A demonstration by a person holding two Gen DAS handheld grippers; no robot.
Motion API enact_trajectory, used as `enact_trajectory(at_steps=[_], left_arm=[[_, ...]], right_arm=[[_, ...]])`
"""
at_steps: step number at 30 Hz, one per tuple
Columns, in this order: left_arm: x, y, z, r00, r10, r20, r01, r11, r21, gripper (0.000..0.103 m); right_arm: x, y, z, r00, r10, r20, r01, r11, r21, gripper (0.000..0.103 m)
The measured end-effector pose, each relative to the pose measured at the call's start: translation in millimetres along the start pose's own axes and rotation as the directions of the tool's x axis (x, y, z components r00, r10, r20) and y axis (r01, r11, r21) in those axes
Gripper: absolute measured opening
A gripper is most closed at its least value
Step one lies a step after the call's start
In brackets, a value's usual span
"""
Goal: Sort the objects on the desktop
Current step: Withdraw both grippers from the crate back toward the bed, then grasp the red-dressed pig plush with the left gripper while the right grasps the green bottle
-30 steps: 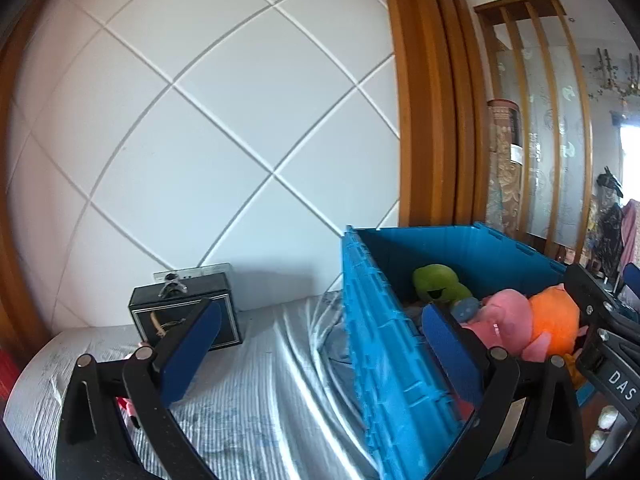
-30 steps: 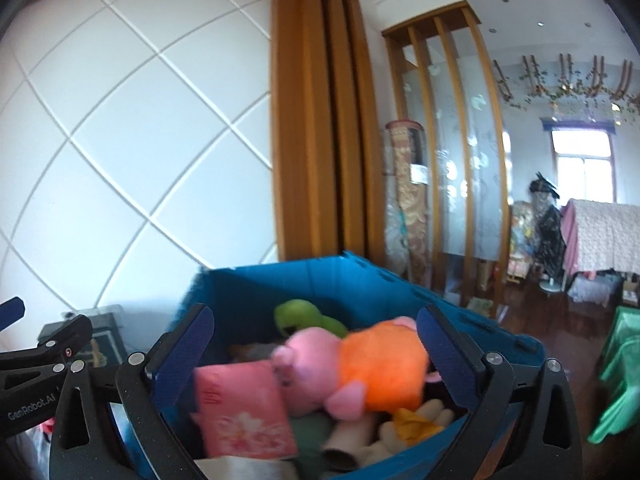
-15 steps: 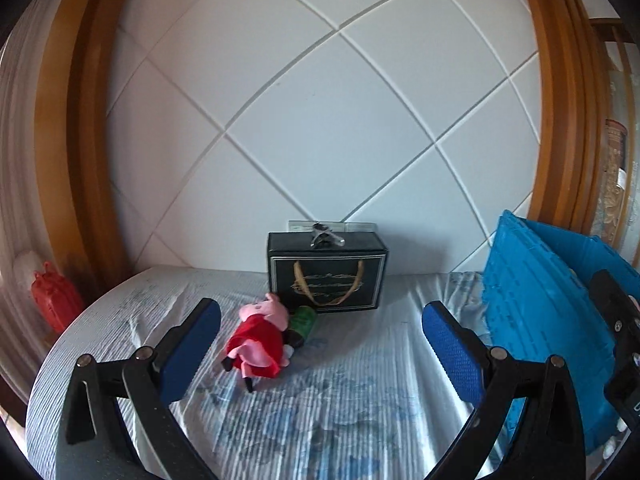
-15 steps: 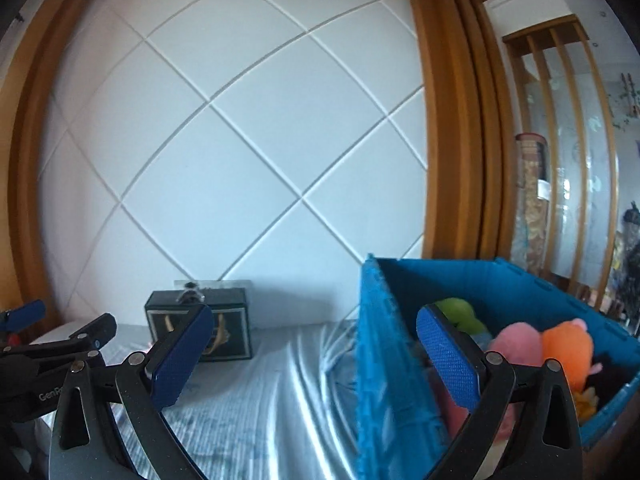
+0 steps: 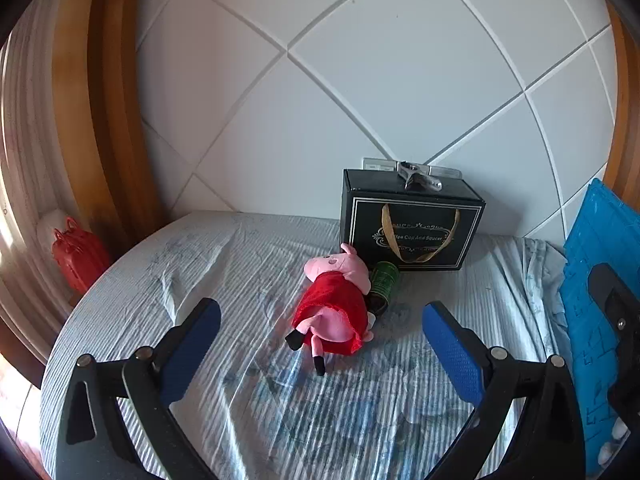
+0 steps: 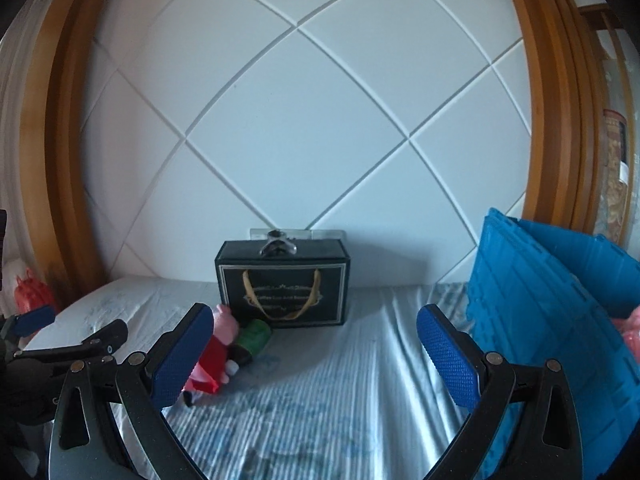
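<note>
- Worktop (image 5: 224,264), covered in a pale blue-and-white striped, wrinkled cloth: it carries every item below. The cloth is loose, so expect it to drag if you scrape it.
- Blue ribbed plastic crate (image 6: 552,304), at the right edge of the worktop: I judge this the sorting destination; something pink shows inside at its far right.
- Black rectangular gift box with gold ribbon handle (image 5: 410,224), standing upright against the wall panel, with a small metal object on its lid. Probably stiff card; its print suggests a cup and saucer, so treat it as fragile.
- Pink pig soft toy in a red dress (image 5: 334,308), lying on the cloth just in front of the box, head toward it. Judged light, soft and compressible; take it across the dressed torso, not by a limb.
- Dark green cylindrical can (image 5: 382,284), lying on its side, touching the toy's right flank. Rigid and likely to roll when you lift the toy.
- Left hand-held gripper (image 5: 320,340): jaws spread wide, holding nothing, lined up on the toy.
- Right hand-held gripper (image 6: 316,356): jaws likewise wide apart and empty.
- Change from a second ago: both cameras then faced the crate and its contents; both have since swung left onto the toy and box.
</note>
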State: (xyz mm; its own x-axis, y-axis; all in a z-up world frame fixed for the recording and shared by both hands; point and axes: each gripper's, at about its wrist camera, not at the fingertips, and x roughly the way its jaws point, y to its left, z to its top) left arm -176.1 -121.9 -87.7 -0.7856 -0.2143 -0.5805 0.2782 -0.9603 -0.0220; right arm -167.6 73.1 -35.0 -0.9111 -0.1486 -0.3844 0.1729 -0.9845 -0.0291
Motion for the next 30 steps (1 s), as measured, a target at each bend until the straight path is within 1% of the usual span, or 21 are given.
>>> enact_trajectory(at_steps=[4, 8, 10, 14, 17, 19, 20, 23, 24, 26, 28, 30], left_arm=[[51, -2, -7, 0.997, -0.002, -0.082, 0.002, 1.000, 0.009, 0.102], [104, -1, -19, 0.986, 0.007, -0.166, -0.004, 1.000, 0.017, 0.102], [130, 2, -26, 0.978, 0.013, -0.206, -0.010, 1.000, 0.014, 0.102], [175, 3, -34, 0.965, 0.022, -0.260, -0.017, 1.000, 0.024, 0.102], [204, -3, -35, 0.957, -0.010, -0.288, 0.017, 1.000, 0.021, 0.102], [218, -10, -35, 0.956, -0.045, -0.288, 0.054, 0.998, 0.023, 0.102], [227, -14, -36, 0.954, -0.048, -0.295, 0.063, 0.997, 0.041, 0.102], [249, -19, -44, 0.947, 0.030, -0.321, 0.016, 0.990, 0.139, 0.102], [252, -15, -48, 0.946, 0.025, -0.323, 0.025, 0.989, 0.147, 0.103], [251, 0, -51, 0.947, -0.006, -0.322, 0.046, 0.992, 0.118, 0.103], [247, 15, -53, 0.953, 0.012, -0.303, 0.023, 0.993, 0.112, 0.103], [242, 29, -51, 0.959, 0.025, -0.281, 0.004, 0.995, 0.102, 0.103]], right_arm=[[42, 9, -11, 0.999, 0.017, -0.042, -0.018, 1.000, -0.022, 0.103], [89, 14, -28, 0.994, 0.020, -0.110, -0.022, 1.000, -0.018, 0.103], [112, 15, -37, 0.989, 0.023, -0.148, -0.025, 1.000, -0.013, 0.103], [154, 18, -57, 0.975, 0.035, -0.220, -0.037, 0.999, -0.005, 0.103], [176, 14, -71, 0.964, 0.035, -0.263, -0.033, 0.999, 0.012, 0.103], [187, 13, -78, 0.957, 0.028, -0.288, -0.025, 1.000, 0.011, 0.103], [192, 12, -81, 0.954, 0.022, -0.301, -0.020, 1.000, 0.008, 0.103], [207, 10, -87, 0.943, 0.020, -0.333, -0.017, 1.000, 0.011, 0.103], [210, 10, -88, 0.939, 0.026, -0.343, -0.023, 1.000, 0.012, 0.103], [221, 15, -91, 0.930, 0.043, -0.365, -0.041, 0.999, 0.013, 0.103], [232, 22, -94, 0.921, 0.074, -0.382, -0.069, 0.997, 0.026, 0.103], [245, 30, -99, 0.904, 0.111, -0.412, -0.100, 0.994, 0.047, 0.103]])
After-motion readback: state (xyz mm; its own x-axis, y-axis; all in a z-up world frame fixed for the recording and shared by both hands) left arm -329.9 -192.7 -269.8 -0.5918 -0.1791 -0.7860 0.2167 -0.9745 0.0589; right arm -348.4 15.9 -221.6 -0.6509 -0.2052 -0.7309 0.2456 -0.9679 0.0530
